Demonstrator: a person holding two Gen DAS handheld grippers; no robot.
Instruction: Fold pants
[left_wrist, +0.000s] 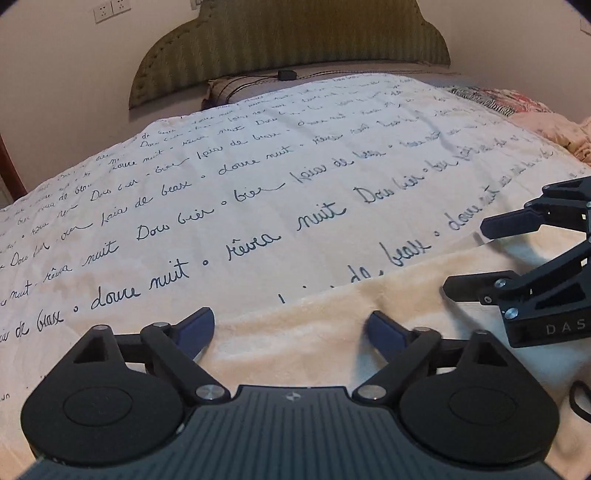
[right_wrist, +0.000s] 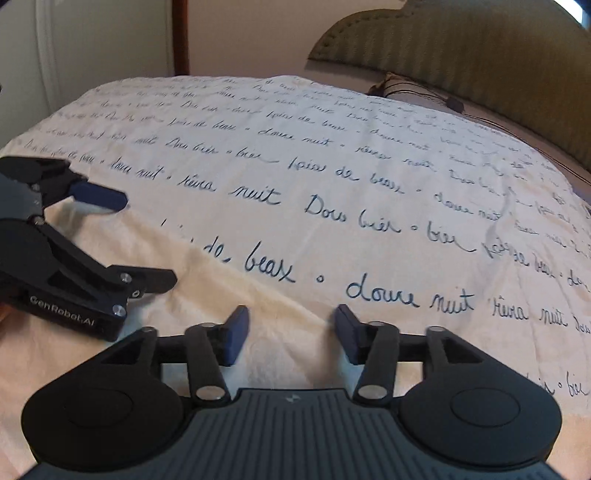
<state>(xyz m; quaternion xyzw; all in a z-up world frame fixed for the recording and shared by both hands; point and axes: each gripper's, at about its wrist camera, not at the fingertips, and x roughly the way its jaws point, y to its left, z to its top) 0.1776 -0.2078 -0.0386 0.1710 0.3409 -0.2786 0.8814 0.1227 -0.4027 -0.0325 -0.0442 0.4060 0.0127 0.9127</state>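
Left wrist view: the left claw (left_wrist: 290, 328) hangs low over cream fleece pants (left_wrist: 332, 332) lying on the bed, on a white bedspread (left_wrist: 258, 166) printed with lines of French handwriting.
Left claw state: wide, blue pads apart, nothing between them; the fabric lies under and ahead of the tips.
Right claw state: the right claw (right_wrist: 291, 332) stands moderately wide, empty, above the same cream cloth; from the left view it shows side-on as the right claw (left_wrist: 465, 254), jaws clearly parted.
Where the pants are: at the near edge of the bed, a plush cream layer whose far edge runs diagonally across the script lines, covering part of the lettering. Both claws sit over it, close together.
Handling: I judge the cloth light, soft and limp, with a fuzzy nap that should grip well in the pads. It will sag and drag rather than hold shape, so 2 spread grips along 1 edge or at corners suit it best, pinching every layer at that spot.
Only in the left view: wall sockets (left_wrist: 110, 9), a patterned quilt (left_wrist: 491, 99) at the far right.
Only in the right view: a dark wooden post (right_wrist: 181, 37), and the left claw (right_wrist: 147, 240) from the side.
Both views: padded green headboard (left_wrist: 295, 40), striped pillow (left_wrist: 240, 86).
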